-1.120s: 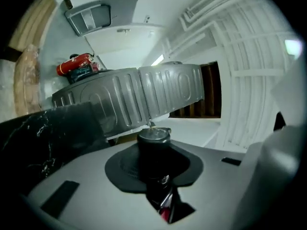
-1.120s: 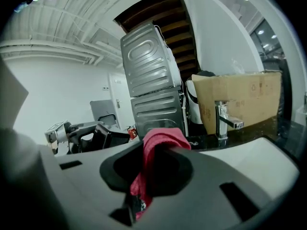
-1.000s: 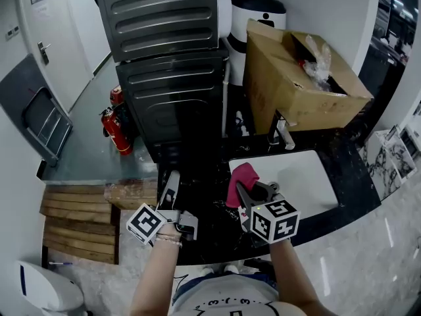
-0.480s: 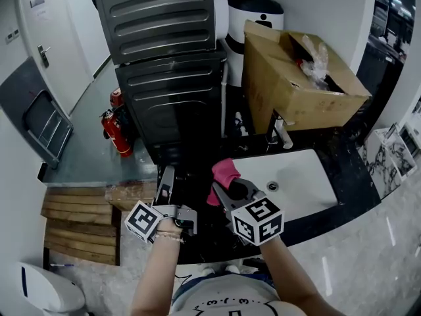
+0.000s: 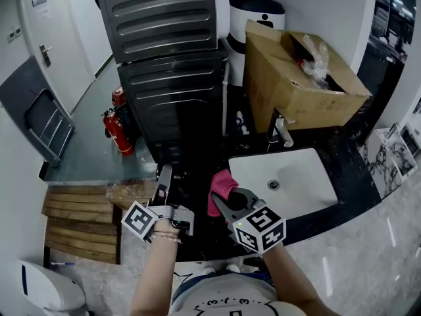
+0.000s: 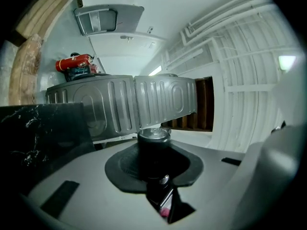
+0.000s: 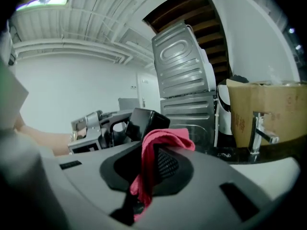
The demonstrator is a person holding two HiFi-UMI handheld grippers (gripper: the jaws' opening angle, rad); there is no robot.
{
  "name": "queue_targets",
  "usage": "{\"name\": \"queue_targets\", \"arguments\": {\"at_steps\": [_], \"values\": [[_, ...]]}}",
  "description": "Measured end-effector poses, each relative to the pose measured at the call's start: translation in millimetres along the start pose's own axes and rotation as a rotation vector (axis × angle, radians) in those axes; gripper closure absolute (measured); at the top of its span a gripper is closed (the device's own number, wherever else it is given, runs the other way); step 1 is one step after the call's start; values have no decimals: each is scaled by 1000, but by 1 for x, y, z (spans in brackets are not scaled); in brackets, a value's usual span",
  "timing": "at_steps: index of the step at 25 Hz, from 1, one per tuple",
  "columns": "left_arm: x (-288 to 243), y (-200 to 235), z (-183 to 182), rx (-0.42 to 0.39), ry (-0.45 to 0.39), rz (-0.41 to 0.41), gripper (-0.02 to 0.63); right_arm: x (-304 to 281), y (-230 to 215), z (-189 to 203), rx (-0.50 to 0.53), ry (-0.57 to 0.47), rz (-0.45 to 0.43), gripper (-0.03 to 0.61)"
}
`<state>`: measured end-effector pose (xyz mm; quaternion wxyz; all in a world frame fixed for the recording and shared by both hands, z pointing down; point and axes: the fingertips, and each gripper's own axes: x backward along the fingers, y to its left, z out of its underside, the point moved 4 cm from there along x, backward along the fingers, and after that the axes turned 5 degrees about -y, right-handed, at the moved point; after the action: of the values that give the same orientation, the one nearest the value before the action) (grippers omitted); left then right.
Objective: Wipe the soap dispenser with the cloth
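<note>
My left gripper [image 5: 164,178] is over the black counter's left end, shut on a dark soap dispenser [image 6: 153,145]. In the left gripper view its black body and silver collar stand between the jaws. In the right gripper view the dispenser's black pump head [image 7: 145,122] shows just behind the cloth, with the left gripper [image 7: 96,126] beside it. My right gripper [image 5: 222,199] is shut on a pink cloth [image 5: 221,184] that bunches out past the jaws [image 7: 160,143]. The cloth is close to the dispenser's right side; I cannot tell whether they touch.
A white sink basin [image 5: 293,183] with a chrome faucet [image 5: 281,131] lies to the right. An open cardboard box [image 5: 299,78] stands behind it. A tall dark ribbed appliance [image 5: 171,64] rises just beyond the counter [image 5: 197,239]. A red fire extinguisher [image 5: 117,131] is on the floor at left.
My right gripper has carried the pink cloth leftward from over the sink's edge to next to the left gripper. The left gripper has rolled a little and stayed in place.
</note>
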<state>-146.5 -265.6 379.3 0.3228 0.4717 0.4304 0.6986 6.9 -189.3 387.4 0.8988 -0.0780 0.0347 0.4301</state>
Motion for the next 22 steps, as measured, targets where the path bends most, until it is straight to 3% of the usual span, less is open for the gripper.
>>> {"name": "queue_targets", "arguments": {"at_steps": [4,7,14,22], "values": [[1,-10,-2,46,17,61,520,7,-13,-42,-129,-180,-65,529],[1,-15,0,62,26,92,520,1,-26,-67,-117,-227,-63,529],[1,-16,-1,70,10,84,518,-26,-48,-60,-168,-183,-17,529],[7,-5,-12,58,-27,51,518,-21,-9,1,-212,-49,-80,529]]}}
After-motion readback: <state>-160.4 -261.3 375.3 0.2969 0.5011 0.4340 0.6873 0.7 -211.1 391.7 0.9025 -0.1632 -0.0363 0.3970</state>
